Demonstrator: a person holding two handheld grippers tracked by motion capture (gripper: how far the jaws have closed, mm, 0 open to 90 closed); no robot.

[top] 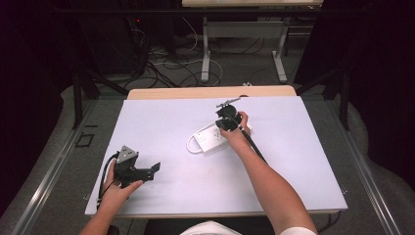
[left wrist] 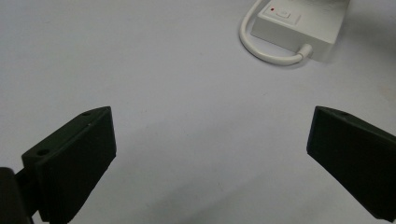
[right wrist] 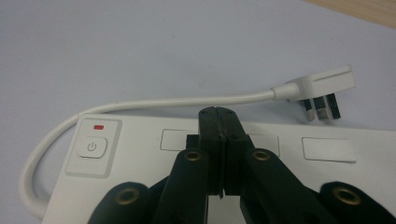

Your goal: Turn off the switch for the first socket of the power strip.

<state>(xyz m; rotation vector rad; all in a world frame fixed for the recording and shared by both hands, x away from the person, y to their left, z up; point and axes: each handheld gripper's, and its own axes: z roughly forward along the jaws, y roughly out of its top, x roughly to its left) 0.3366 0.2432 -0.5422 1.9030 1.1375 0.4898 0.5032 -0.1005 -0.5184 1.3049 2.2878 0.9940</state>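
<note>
The white power strip [right wrist: 289, 158] lies flat on the bench [top: 161, 122], its red-marked switch at one end and its cord looping to a three-pin plug [right wrist: 322, 91]. Right gripper [right wrist: 219, 116] jaws are together above it; left gripper [left wrist: 210, 154] jaws stand apart

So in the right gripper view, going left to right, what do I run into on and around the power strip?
Looped white cable → power button with its red indicator → the right gripper, jaws shut above the strip → blank rectangular cover → white plug lying on the table behind the power strip.
</note>
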